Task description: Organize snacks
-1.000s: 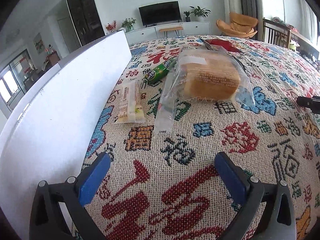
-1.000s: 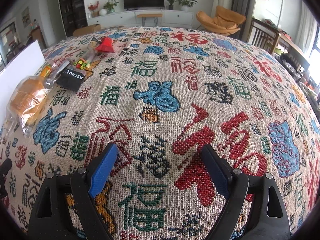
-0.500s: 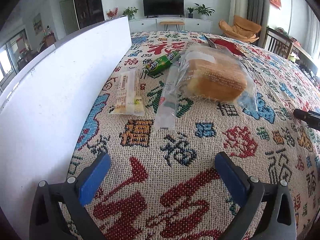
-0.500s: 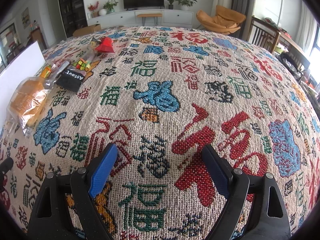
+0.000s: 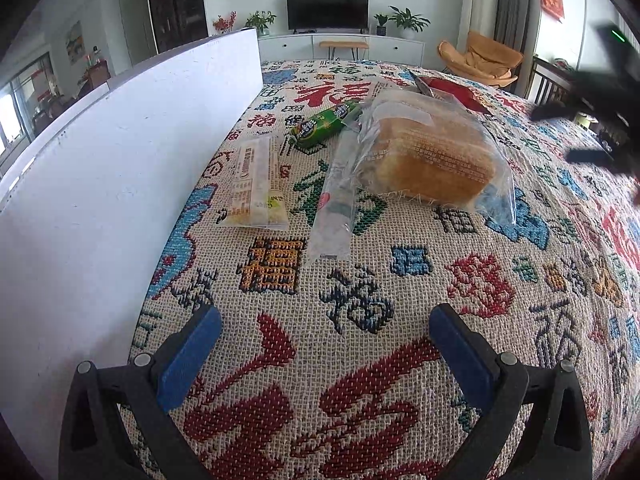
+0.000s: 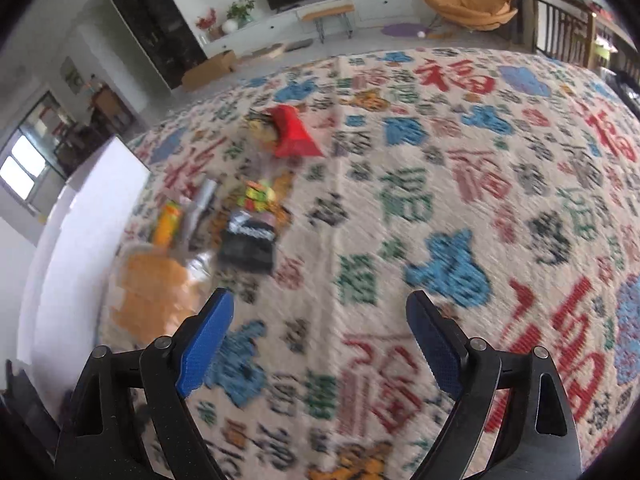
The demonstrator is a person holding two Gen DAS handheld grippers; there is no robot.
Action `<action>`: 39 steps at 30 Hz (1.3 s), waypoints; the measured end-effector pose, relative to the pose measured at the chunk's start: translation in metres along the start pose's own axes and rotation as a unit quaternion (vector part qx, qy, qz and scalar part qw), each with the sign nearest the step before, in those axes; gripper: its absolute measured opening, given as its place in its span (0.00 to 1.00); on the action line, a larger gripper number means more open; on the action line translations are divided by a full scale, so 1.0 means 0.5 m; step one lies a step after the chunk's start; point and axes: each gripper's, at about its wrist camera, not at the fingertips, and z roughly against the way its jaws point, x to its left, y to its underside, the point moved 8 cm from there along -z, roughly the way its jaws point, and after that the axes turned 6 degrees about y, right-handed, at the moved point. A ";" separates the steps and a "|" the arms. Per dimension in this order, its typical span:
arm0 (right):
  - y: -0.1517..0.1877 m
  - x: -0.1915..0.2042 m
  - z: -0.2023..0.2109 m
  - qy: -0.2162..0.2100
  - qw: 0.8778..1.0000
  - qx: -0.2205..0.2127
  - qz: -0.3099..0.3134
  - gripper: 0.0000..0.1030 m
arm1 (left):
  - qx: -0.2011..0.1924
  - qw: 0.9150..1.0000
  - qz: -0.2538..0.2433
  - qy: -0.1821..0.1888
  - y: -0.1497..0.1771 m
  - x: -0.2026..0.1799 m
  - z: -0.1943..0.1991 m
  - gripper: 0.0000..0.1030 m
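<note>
Hovering over the patterned tablecloth point(image 5: 360, 360), the left gripper point(image 5: 324, 332) has its 2 blue-padded jaws spread wide with nothing between them. At 12 o'clock from it, well apart, lies a bagged bread loaf point(image 5: 432, 160), its clear wrapper tail reaching back toward the gripper. At 11 o'clock sits a flat pale snack packet point(image 5: 256, 184), and beyond that a green snack tube point(image 5: 326, 124), just beside the loaf's bag. A white board point(image 5: 120, 160) stands along the 9 o'clock side. The right gripper point(image 5: 588, 132) shows as a dark blur at 2 o'clock.

In the right wrist view, the right gripper point(image 6: 320, 320) is also wide apart and empty, above the cloth point(image 6: 440, 200). The picture is blurred. The loaf point(image 6: 156, 292) lies at 10 o'clock, a black packet point(image 6: 248, 244) near 11 o'clock, a red packet point(image 6: 292, 132) farther toward 12 o'clock.
</note>
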 end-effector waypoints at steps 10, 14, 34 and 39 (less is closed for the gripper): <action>-0.078 0.171 -0.182 0.071 0.988 0.064 0.117 0.84 | -0.001 1.000 -0.001 0.000 0.000 0.000 0.000 1.00; -0.072 0.159 -0.200 0.077 0.989 0.068 0.108 0.84 | -0.001 1.000 -0.001 0.000 -0.001 0.001 0.001 1.00; -0.063 0.136 -0.158 0.075 0.989 0.055 0.116 0.11 | -0.001 1.000 0.000 0.000 -0.001 0.001 0.001 1.00; -0.022 0.120 -0.086 0.057 0.984 0.040 0.164 0.11 | -0.001 1.000 -0.001 0.000 -0.001 0.001 0.001 1.00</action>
